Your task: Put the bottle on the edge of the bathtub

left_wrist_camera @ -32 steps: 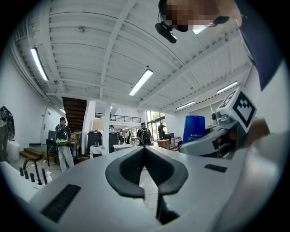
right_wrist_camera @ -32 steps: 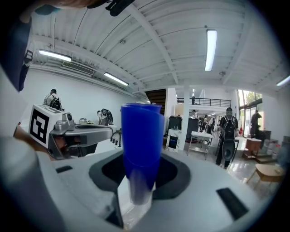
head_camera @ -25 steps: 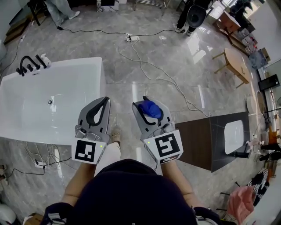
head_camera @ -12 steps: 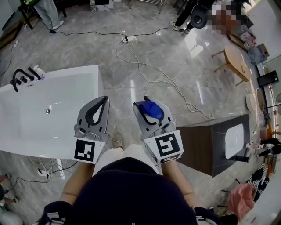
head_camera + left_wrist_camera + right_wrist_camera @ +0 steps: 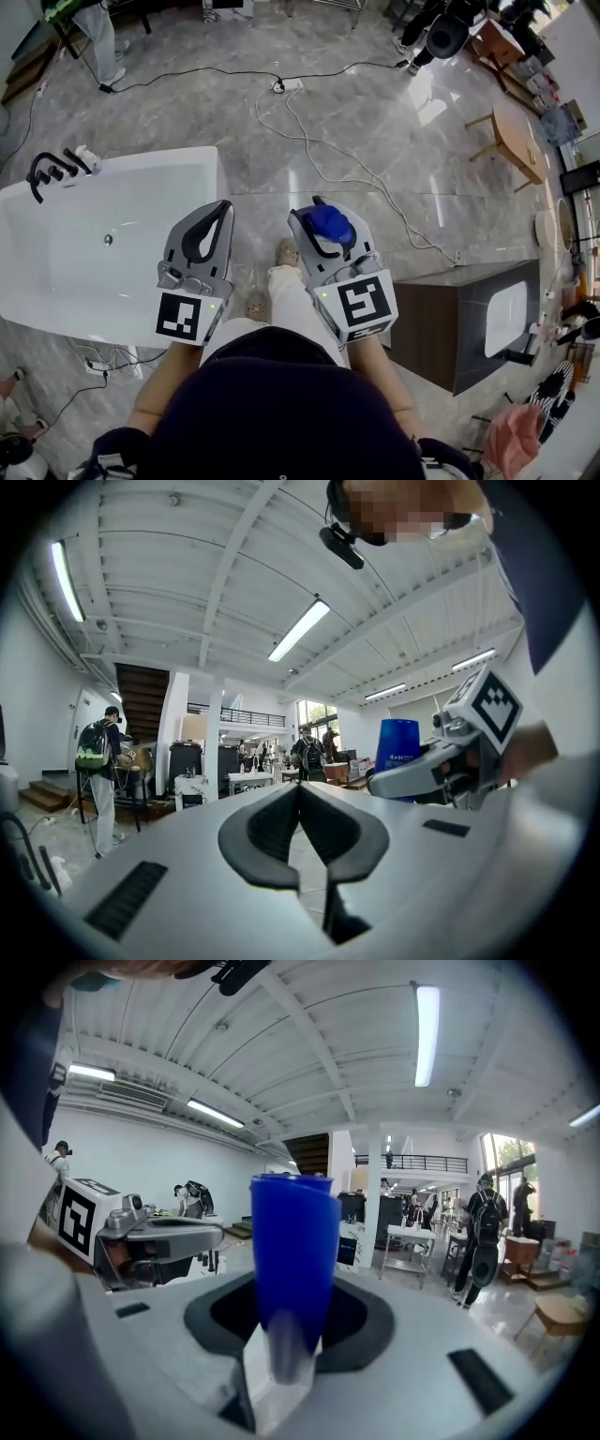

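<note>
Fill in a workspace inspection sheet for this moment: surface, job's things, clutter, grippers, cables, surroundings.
Surface: grey marble floor; white bathtub at the left with nothing inside, and a black faucet at its far end.
Job's things: blue bottle, upright and off the tub, not yet on its edge.
Clutter: dark vanity with a white basin at the right; wooden table.
Grippers: left gripper jaws together, empty; right gripper closed on the bottle.
Cables: white cable and black cable across the floor; power strip below the tub.
Surroundings: open hall; staircase; people standing around.
</note>
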Demonstrator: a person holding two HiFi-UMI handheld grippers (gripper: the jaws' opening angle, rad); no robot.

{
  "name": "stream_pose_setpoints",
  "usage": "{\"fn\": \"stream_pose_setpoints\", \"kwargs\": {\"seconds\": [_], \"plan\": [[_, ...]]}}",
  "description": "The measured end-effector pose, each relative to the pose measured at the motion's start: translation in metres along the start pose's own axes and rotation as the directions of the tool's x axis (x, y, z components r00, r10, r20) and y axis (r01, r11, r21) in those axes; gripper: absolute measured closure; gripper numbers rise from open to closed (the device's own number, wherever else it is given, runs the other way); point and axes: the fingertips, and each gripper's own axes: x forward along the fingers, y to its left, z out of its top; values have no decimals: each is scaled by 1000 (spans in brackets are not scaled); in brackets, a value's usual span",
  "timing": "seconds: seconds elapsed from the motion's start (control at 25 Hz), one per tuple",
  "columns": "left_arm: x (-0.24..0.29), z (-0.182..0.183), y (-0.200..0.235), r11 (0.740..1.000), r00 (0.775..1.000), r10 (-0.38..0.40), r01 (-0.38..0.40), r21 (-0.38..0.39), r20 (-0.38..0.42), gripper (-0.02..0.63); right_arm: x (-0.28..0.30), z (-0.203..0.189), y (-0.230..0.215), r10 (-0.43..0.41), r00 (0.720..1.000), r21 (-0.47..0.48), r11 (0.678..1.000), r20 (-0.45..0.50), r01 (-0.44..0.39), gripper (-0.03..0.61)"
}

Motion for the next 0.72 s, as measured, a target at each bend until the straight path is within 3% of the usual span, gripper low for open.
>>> {"fn": "stream_pose_setpoints", "kwargs": {"seconds": [0.72], "plan": [[173,23,71,980,979,193,-196,42,63,611,142,44,-142,177,984,-68,982,32,-175,433]]}}
